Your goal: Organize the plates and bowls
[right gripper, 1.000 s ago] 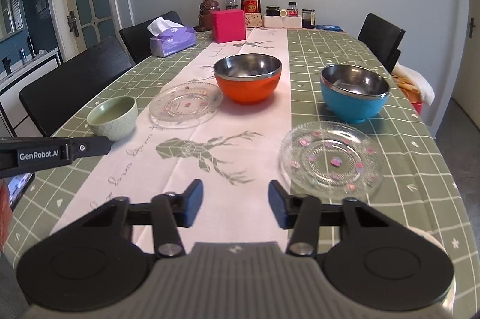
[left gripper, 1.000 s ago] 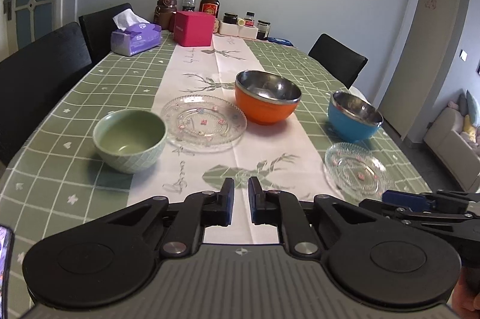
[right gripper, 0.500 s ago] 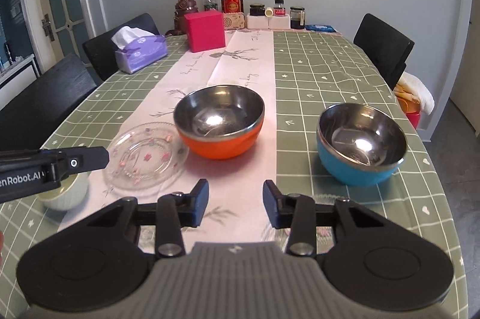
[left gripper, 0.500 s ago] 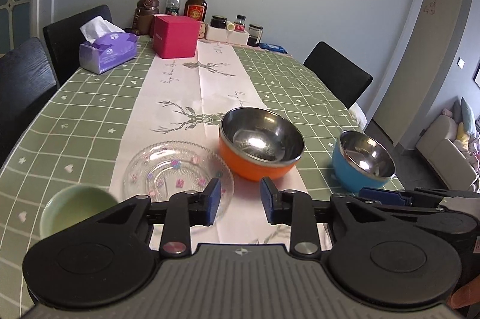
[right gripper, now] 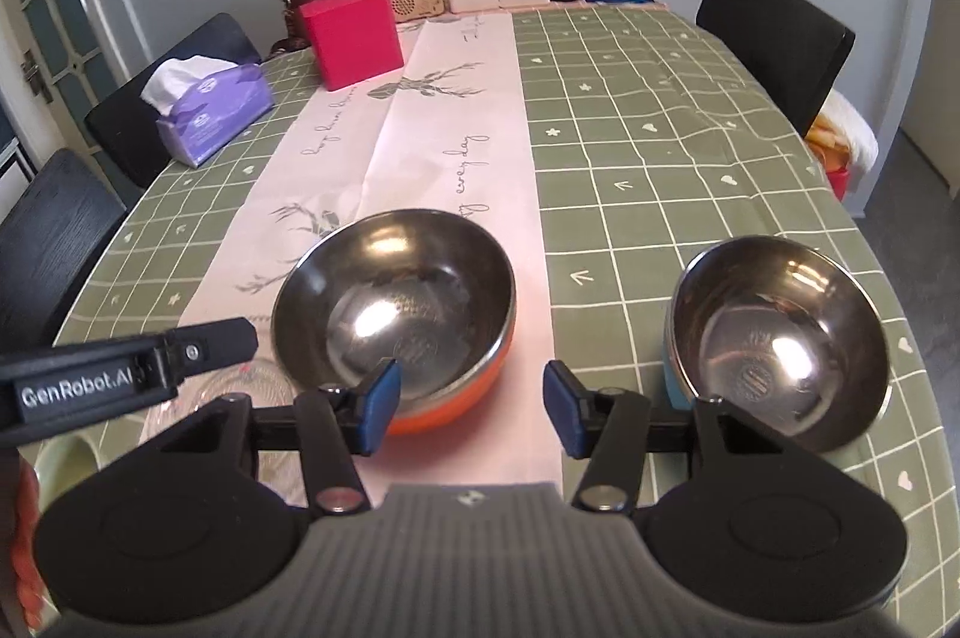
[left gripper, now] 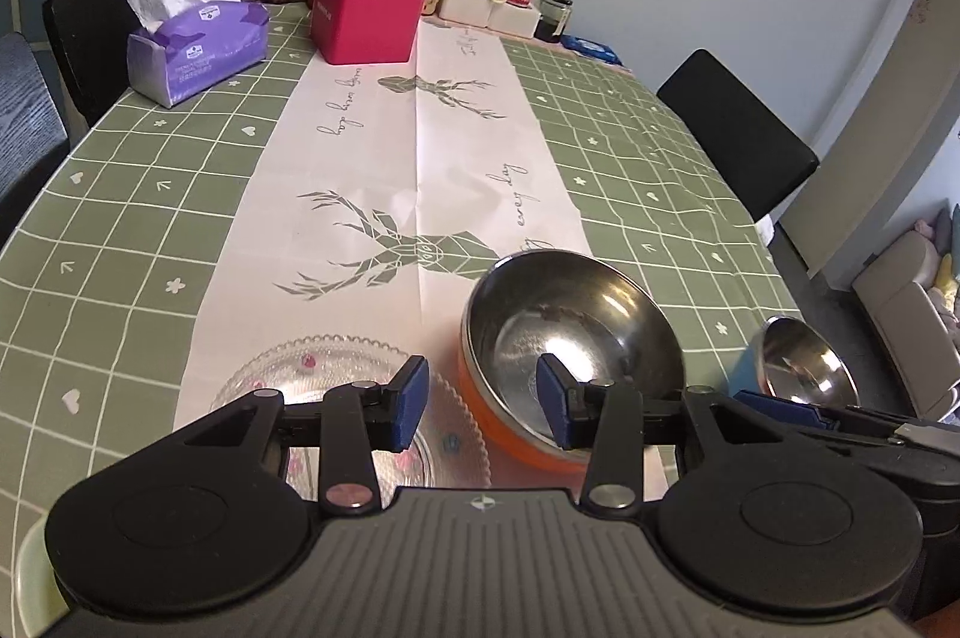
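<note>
Now we hold both pairs of fingers apart and widening, nothing between them. Our left gripper (left gripper: 483, 407) hangs over the near rim of the orange bowl (left gripper: 570, 338) and the glass plate (left gripper: 336, 368); our right gripper (right gripper: 468, 407) hangs over the runner between the orange bowl and the blue bowl (right gripper: 780, 338). Both bowls sit on the worktop (right gripper: 660, 146), its green checked cloth reaching back to bottles by a grey wall. Both grippers tilt downward.

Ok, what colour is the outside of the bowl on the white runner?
Orange outside, bare steel inside: the orange bowl. The right wrist view shows it best.
</note>
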A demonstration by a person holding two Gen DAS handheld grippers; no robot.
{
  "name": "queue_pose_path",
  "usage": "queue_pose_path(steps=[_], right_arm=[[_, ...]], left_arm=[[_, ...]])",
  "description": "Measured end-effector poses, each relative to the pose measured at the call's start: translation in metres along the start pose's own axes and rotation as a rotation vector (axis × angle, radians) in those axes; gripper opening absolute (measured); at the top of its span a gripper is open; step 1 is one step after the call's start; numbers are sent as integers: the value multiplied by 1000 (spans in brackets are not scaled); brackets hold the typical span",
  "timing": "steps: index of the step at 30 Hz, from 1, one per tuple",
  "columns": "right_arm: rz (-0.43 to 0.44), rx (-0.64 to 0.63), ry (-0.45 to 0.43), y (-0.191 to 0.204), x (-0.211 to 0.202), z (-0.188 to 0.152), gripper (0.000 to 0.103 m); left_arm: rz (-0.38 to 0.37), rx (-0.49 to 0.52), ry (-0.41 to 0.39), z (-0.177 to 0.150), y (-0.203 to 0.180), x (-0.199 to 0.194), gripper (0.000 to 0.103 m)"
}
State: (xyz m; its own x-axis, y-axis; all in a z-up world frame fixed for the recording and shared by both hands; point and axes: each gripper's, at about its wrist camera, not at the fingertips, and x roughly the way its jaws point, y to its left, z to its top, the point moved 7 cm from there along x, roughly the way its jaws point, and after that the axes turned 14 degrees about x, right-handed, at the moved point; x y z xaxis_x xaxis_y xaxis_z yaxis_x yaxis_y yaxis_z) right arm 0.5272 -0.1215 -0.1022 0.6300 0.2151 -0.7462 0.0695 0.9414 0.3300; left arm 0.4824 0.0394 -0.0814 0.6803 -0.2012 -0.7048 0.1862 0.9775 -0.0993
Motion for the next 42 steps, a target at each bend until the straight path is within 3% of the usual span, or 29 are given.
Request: queue_pose_path(steps=[5,10,15,20,31,42], right_arm=[[-2,95,80,-7,30,10,52],[-7,154,121,-15,47,9,34],[25,196,143,-15,50,9,18],[7,199,139,-15,46,9,16],[48,172,129,-13,-12,-1,14],[130,117,194,-5,-85,-83,14]], left_arm=[[16,-7,55,-1,1,27,49],[46,-8,92,-5,1,43,36],[53,23,106,-4,-7,47,14],[79,41,125,-2,-15,42,14],[91,75,85,-4,-33,-23,14],[101,82,67,-61,-38,-118,14]])
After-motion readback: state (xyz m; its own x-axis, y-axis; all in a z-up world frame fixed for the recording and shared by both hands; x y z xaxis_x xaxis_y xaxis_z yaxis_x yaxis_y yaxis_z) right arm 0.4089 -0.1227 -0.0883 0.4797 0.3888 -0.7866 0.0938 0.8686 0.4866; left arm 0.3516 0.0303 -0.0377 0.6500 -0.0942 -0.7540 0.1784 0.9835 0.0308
